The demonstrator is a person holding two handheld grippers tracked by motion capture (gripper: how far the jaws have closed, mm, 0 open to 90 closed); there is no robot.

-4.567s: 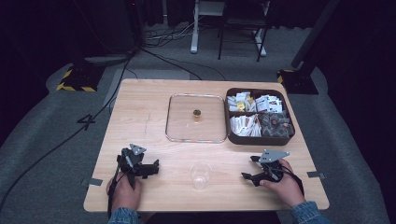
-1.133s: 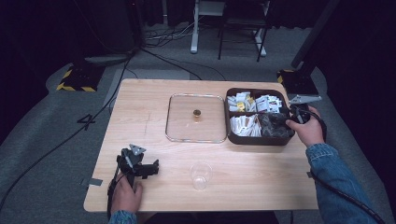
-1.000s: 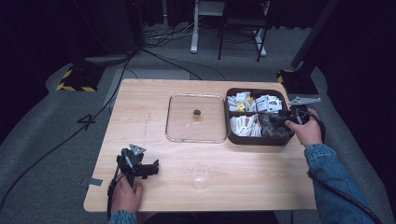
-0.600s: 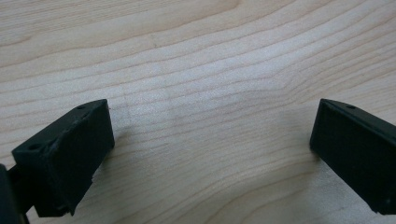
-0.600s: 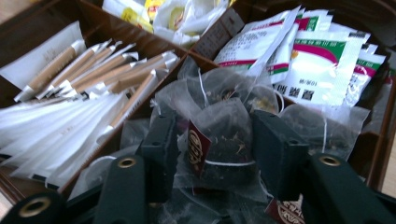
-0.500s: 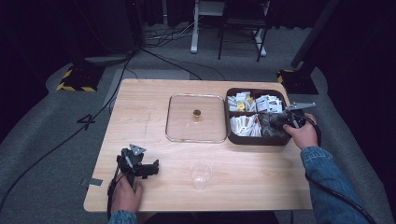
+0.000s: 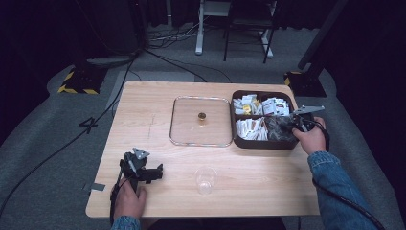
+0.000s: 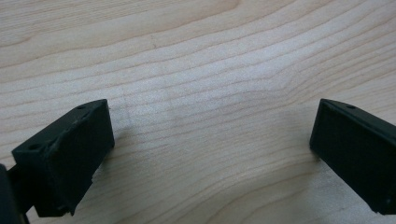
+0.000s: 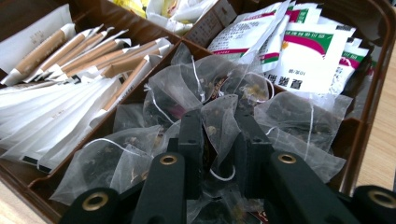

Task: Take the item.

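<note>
We see left gripper (image 7: pixel 139 170): black body, grey three-cornered plate on top, black cable trailing back. Its jaws in left gripper view: thick matte black blocks, small screw holes on top faces. Right gripper (image 7: pixel 300 120): black, same grey plate, black cable running along forearm. Its jaws in right gripper view: black arms with brass rivets. We note blue denim sleeve (image 7: pixel 337 189) on right arm, blue cuff at left wrist.

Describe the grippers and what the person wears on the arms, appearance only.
Both are black handheld tools with two blocky black jaws. The left gripper and right gripper each carry a grey three-cornered plate on top and trail a black cable. The right gripper's arms bear brass-coloured rivets. Both sleeves are blue denim.
</note>
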